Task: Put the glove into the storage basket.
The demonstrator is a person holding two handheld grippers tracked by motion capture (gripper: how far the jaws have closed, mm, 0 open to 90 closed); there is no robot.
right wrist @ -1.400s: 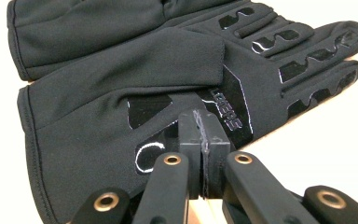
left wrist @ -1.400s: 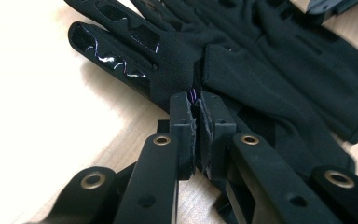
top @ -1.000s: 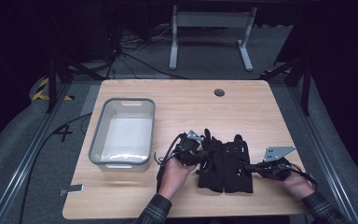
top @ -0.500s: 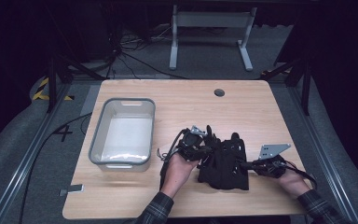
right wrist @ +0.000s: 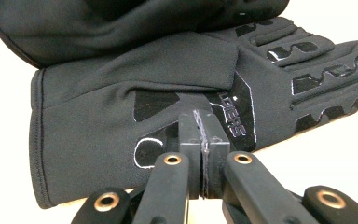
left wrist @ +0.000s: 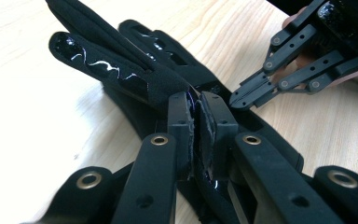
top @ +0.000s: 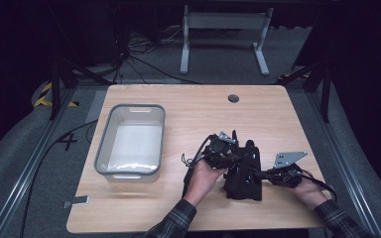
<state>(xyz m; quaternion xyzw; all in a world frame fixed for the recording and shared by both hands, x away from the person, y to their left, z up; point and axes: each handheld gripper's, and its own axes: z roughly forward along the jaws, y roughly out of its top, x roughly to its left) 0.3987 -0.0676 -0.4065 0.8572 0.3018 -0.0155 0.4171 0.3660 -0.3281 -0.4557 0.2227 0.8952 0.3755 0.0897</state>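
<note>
Dark surroundings, with cables on the floor and a metal stand [top: 224,37] behind, frame a light wooden table [top: 188,109]. On its left half stands a grey plastic bin [top: 130,141]; a round grommet hole [top: 233,98] sits near the far edge, and a small grey tab [top: 77,201] lies at the front left corner. From the high view, black gloves [top: 243,171] lie in a heap on the front right part of the table, well apart from the bin, between the person's two hands. The left gripper [top: 230,157] meets the heap from its left side and the right gripper [top: 258,174] from its right; at this distance the jaws cannot be resolved. The left gripper view supplies the detail: the jaws of the left gripper [left wrist: 197,122] are closed on a glossy strip of a glove [left wrist: 121,70], whose fingers stretch away over the wood to the upper left. The same view shows the right gripper [left wrist: 238,99] coming in from the upper right, its tips together and touching the glove just beside the left jaws. The right gripper view shows what neither other view does: a glove lying flat [right wrist: 144,116], cuff toward the left, printed fingers toward the right, with a second glove [right wrist: 135,23] draped over its far edge. There the right gripper [right wrist: 200,133] has its jaws pressed together with no gap visible, right against the near edge of the flat glove's back; whether fabric is pinched between them cannot be told.
</note>
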